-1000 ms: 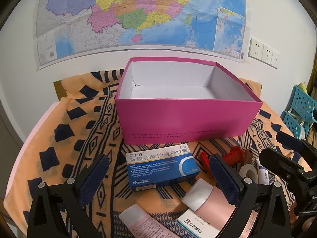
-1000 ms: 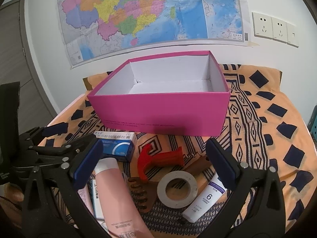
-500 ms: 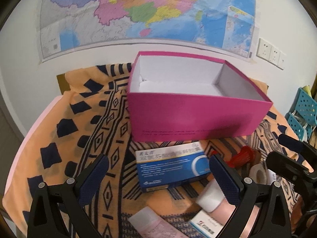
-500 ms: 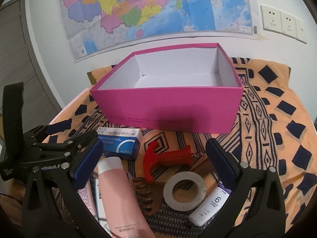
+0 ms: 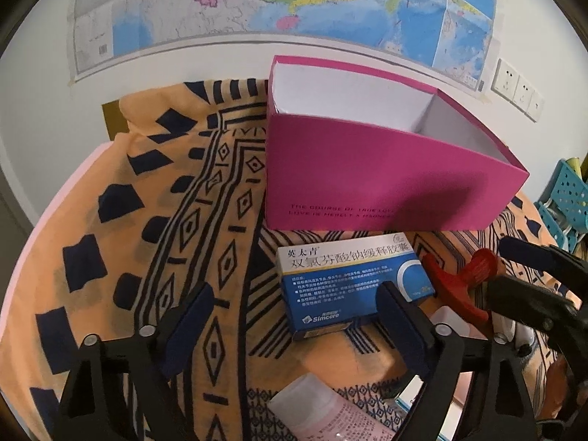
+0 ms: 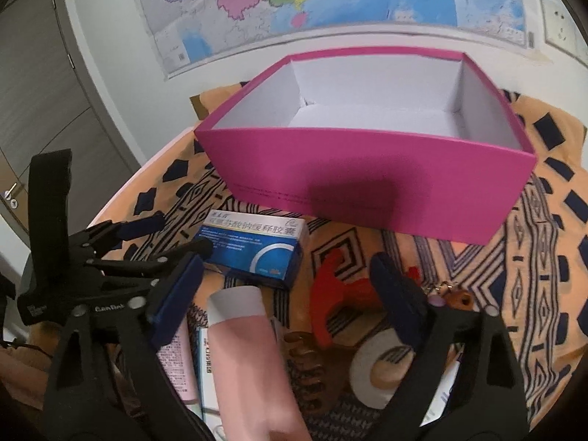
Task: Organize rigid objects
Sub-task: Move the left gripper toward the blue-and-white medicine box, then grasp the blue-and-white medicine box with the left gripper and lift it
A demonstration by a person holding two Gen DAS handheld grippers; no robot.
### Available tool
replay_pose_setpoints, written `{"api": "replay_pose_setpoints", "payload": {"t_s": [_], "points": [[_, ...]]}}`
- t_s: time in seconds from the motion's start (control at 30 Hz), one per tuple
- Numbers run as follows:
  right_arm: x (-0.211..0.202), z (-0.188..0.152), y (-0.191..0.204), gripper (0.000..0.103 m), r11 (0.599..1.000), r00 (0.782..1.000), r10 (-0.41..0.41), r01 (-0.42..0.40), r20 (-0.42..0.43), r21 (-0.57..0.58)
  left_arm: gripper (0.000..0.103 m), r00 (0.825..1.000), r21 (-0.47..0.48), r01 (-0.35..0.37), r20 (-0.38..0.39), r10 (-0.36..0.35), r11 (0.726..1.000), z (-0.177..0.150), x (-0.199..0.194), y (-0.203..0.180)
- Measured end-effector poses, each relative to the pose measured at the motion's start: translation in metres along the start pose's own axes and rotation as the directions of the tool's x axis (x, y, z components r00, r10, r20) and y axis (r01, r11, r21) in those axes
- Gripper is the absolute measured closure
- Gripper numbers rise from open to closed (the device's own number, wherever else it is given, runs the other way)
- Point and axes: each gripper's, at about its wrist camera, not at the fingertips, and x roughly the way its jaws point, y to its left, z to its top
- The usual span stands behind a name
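Note:
An open pink box point(image 5: 386, 187) point(image 6: 367, 183) with a white, empty inside stands on the patterned cloth. In front of it lie a blue medicine box point(image 5: 349, 283) point(image 6: 253, 250), a red corkscrew point(image 6: 334, 301) point(image 5: 455, 290), a pink tube point(image 6: 246, 352), a tape roll point(image 6: 382, 367) and a brown comb point(image 6: 308, 364). My left gripper point(image 5: 294, 323) is open and empty, low over the cloth just left of the medicine box. My right gripper point(image 6: 290, 301) is open and empty above the pink tube and corkscrew. The left gripper shows in the right wrist view point(image 6: 147, 235).
The orange and black cloth point(image 5: 110, 257) covers a round table against a white wall with a map point(image 5: 294, 0). Blue plastic baskets point(image 5: 566, 198) stand at the right. A grey door point(image 6: 36, 110) is at the left. More tubes and a small white box lie near the front edge.
Both grippers have moved lower and closer to the objects. The left view has swung left, so the pink box now sits right of centre. Nothing was grasped.

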Motion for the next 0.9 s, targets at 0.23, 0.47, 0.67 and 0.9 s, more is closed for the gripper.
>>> {"api": "replay_pose_setpoints", "payload": {"t_s": [0.23,0.47,0.67,0.9], "points": [[0.026,0.01,-0.005,0.044,0.997,0.992,0.071,-0.069,-0.101,0.02,0.042,0.998,0.01,0.042,-0.041,-0.041,0.999,-0.003,0.009,-0.001],[0.052,0.014,-0.002,0.047,0.993,0.976,0.118,-0.118,-0.185,0.013,0.045,0.992,-0.015,0.103,-0.068,-0.103,0.995,-0.003,0.009,0.005],[0.065,0.011,-0.001,0.048,0.99,0.965,0.14,-0.138,-0.221,0.027,0.045,0.978,-0.054,0.179,-0.103,-0.183,0.982,-0.002,0.014,0.011],[0.068,0.011,-0.001,0.058,0.99,0.967,0.144,-0.139,-0.212,0.035,0.045,0.971,-0.083,0.204,-0.111,-0.213,0.975,-0.002,0.017,0.009]]}}
